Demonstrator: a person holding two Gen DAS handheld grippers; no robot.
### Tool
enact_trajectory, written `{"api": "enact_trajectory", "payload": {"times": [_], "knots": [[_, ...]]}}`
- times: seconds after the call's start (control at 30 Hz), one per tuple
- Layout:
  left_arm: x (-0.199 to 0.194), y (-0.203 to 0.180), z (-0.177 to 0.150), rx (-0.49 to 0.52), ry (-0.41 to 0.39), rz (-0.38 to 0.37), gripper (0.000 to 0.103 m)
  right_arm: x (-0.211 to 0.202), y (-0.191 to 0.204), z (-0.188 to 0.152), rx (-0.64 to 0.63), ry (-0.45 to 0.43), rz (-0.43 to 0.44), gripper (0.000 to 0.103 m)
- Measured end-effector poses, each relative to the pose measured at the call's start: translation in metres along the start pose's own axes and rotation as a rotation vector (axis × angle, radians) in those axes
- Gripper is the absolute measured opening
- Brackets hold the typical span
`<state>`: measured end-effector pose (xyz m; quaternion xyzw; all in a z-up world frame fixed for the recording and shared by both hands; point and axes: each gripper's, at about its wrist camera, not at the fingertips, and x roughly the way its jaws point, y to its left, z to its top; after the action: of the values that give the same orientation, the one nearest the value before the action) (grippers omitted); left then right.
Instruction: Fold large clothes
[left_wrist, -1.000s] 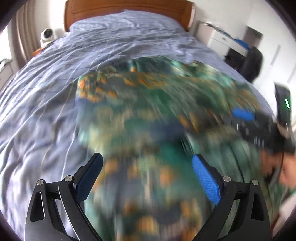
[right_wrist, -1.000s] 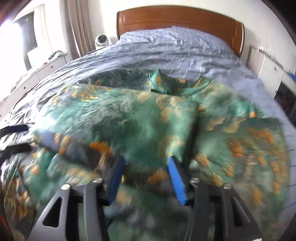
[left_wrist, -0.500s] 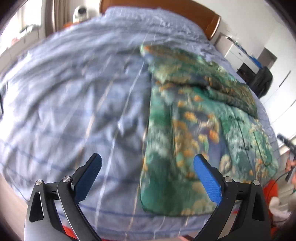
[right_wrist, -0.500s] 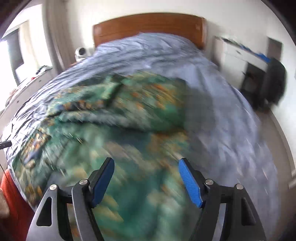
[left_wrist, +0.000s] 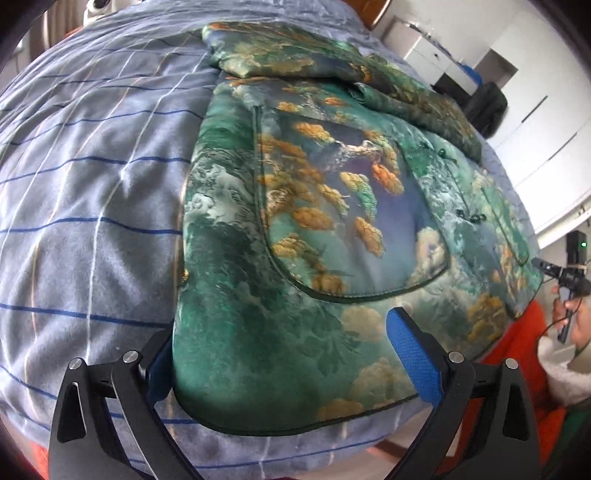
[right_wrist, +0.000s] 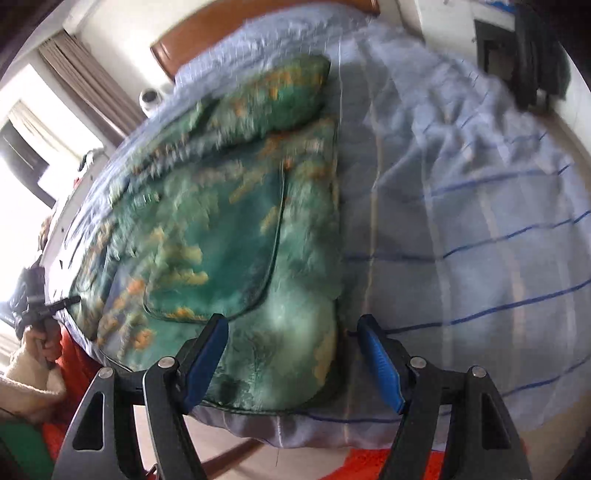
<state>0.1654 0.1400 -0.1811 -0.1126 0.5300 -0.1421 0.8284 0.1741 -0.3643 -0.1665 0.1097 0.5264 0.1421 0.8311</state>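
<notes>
Jaws first: our left hand-held gripper (left_wrist: 288, 354) is spread wide at the near hem of the green brocade jacket (left_wrist: 332, 206), gripping nothing. Its left finger (left_wrist: 159, 373) sits tucked just under or beside the jacket's left hem corner; we can't tell which. The other blue pad (left_wrist: 413, 362) rides over the cloth.

Our right hand-held gripper (right_wrist: 291, 365) is also spread and empty, straddling the opposite hem corner. One finger (right_wrist: 207, 354) is above the fabric, the other (right_wrist: 380, 369) just off the jacket's edge over the bed (left_wrist: 92, 184).

Jacket lies front-up on the striped blue cover. Its long axis runs straight away from both grippers, with the hem at the foot edge of the bed and the collar end toward the wooden headboard (right_wrist: 229, 29). A sleeve (left_wrist: 295, 55) is already folded across the far end. The right view is motion-blurred, so fine contact there is unclear.

Key relation: the hem edge runs crosswise between our two grippers, one corner each, and neither arm is clearly nearer. Our read is that the next move is pinching both corners and carrying the hem up along the long axis toward the collar. The risk is an uneven grab skewing the fold, or pinching the bed cover along with the fabric.

Far right stands white cabinetry (left_wrist: 535, 122).
</notes>
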Motion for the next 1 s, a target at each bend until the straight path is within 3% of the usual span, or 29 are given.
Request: {"api": "enact_trajectory", "payload": {"times": [0.03,0.1,0.13,0.17,0.2,0.37,0.57,0.7,1.0], "knots": [[-0.001,-0.002,0.000,-0.001,0.005,-0.007,0.092,0.005,0.003,-0.001,0.006,0.023,0.052,0.075],[-0.004,-0.002,0.001,-0.012,0.021,0.015,0.057,0.006,0.010,0.001,0.012,0.034,0.112,0.073],[-0.006,0.001,0.002,-0.031,0.024,0.021,0.045,0.006,0.013,0.003,0.012,0.031,0.129,0.069],[-0.008,0.006,0.004,-0.060,0.023,0.010,0.027,0.005,0.014,0.004,0.015,0.030,0.135,0.041],[-0.010,0.012,0.005,-0.109,0.019,-0.020,0.018,0.006,0.015,0.007,0.027,0.030,0.121,0.015],[-0.040,0.014,0.009,-0.183,-0.057,-0.071,0.011,-0.002,0.017,0.016,0.081,0.032,0.136,0.014],[-0.077,-0.001,0.014,-0.179,-0.119,-0.106,0.010,-0.051,0.032,0.024,0.032,-0.047,0.186,0.013],[-0.100,-0.005,0.003,-0.147,-0.153,-0.085,0.010,-0.062,0.036,0.022,0.023,-0.031,0.209,0.013],[-0.107,-0.007,-0.032,-0.141,-0.088,-0.043,0.010,-0.090,0.045,-0.007,0.043,0.006,0.248,0.013]]}}
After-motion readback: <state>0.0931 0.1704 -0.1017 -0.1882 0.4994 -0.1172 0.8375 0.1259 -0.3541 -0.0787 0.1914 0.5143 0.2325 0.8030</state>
